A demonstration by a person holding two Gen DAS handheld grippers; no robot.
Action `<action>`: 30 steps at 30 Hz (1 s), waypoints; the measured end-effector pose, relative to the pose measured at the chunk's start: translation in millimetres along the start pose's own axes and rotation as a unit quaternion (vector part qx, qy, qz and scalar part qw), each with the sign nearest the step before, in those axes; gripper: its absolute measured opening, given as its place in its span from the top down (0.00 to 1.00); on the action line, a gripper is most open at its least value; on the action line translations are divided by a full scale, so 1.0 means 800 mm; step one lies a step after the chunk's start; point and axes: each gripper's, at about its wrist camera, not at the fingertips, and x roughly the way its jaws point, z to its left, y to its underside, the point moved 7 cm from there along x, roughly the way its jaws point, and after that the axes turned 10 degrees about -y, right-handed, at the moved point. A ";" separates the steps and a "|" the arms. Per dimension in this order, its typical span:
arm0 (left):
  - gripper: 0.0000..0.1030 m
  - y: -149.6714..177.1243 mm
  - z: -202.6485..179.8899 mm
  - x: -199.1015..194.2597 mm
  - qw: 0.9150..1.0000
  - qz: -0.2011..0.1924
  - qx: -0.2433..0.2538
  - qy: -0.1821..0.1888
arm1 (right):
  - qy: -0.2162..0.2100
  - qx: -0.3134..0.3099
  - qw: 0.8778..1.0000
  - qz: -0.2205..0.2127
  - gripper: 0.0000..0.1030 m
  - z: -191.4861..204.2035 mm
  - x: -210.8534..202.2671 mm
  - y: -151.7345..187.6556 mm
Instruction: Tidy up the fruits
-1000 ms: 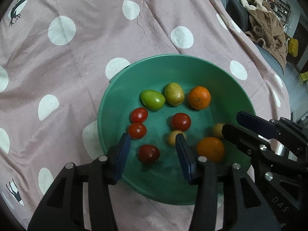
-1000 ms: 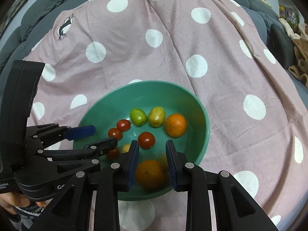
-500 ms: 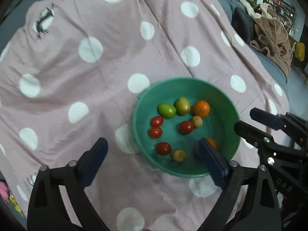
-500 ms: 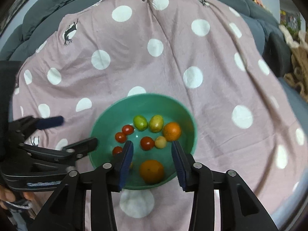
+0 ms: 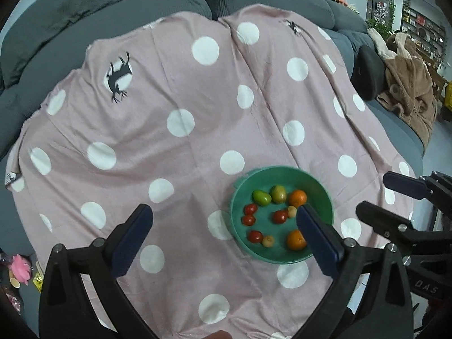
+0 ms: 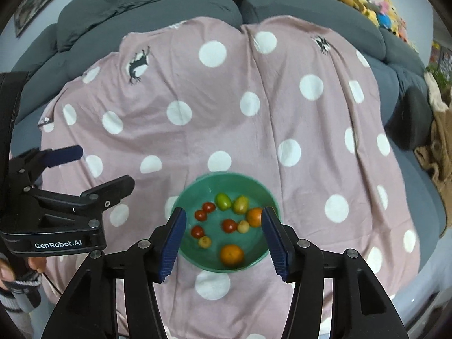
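Note:
A green bowl (image 5: pixel 322 195) (image 6: pixel 195 189) sits on a pink polka-dot cloth and holds several fruits: two oranges (image 5: pixel 295 240) (image 6: pixel 231 254), several red cherry tomatoes (image 5: pixel 255 236) (image 6: pixel 197 231), a green fruit (image 5: pixel 261 197) (image 6: pixel 222 201), a yellow-green fruit (image 6: pixel 240 204). My left gripper (image 5: pixel 223 240) is open and empty, high above the cloth left of the bowl. My right gripper (image 6: pixel 223 243) is open and empty, high above the bowl.
The pink cloth (image 5: pixel 180 90) covers a grey sofa (image 5: pixel 84 8). A brown garment (image 5: pixel 409 90) lies at the right. Small items (image 5: pixel 19 268) lie on the floor at lower left. Plush toys (image 6: pixel 375 2) line the sofa back.
Both grippers have risen far from the bowl and opened wider. The right gripper let go of an orange, which now lies in the bowl.

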 end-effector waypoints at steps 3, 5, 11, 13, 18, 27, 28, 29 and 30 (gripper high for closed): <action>0.01 -0.004 0.000 -0.012 1.000 -0.002 0.000 -0.003 | 0.001 -0.008 1.000 0.003 0.46 0.006 -0.007 -0.005; 0.01 -0.004 0.001 -0.015 1.000 -0.004 0.000 -0.009 | 0.003 -0.012 1.000 0.003 0.46 0.008 -0.011 -0.008; 0.01 -0.003 0.001 -0.019 1.000 -0.004 0.002 -0.018 | 0.008 -0.010 1.000 0.002 0.46 0.008 -0.016 -0.009; 0.01 -0.003 0.002 -0.018 1.000 -0.002 0.001 -0.018 | 0.010 -0.008 1.000 0.002 0.46 0.007 -0.017 -0.009; 0.01 -0.003 0.001 -0.017 1.000 -0.002 0.005 -0.021 | 0.011 -0.008 1.000 0.000 0.46 0.005 -0.019 -0.010; 0.01 -0.002 -0.004 -0.011 1.000 0.002 0.012 -0.023 | 0.011 -0.004 1.000 0.000 0.46 0.002 -0.019 -0.010; 0.01 -0.002 -0.004 -0.011 1.000 0.003 0.013 -0.024 | 0.010 -0.005 1.000 0.001 0.46 0.002 -0.018 -0.010; 0.01 -0.002 -0.005 -0.011 1.000 0.003 0.013 -0.025 | 0.011 -0.005 1.000 0.001 0.46 0.002 -0.019 -0.010; 0.01 -0.002 -0.005 -0.011 1.000 0.002 0.013 -0.024 | 0.010 -0.004 1.000 0.001 0.46 0.002 -0.019 -0.010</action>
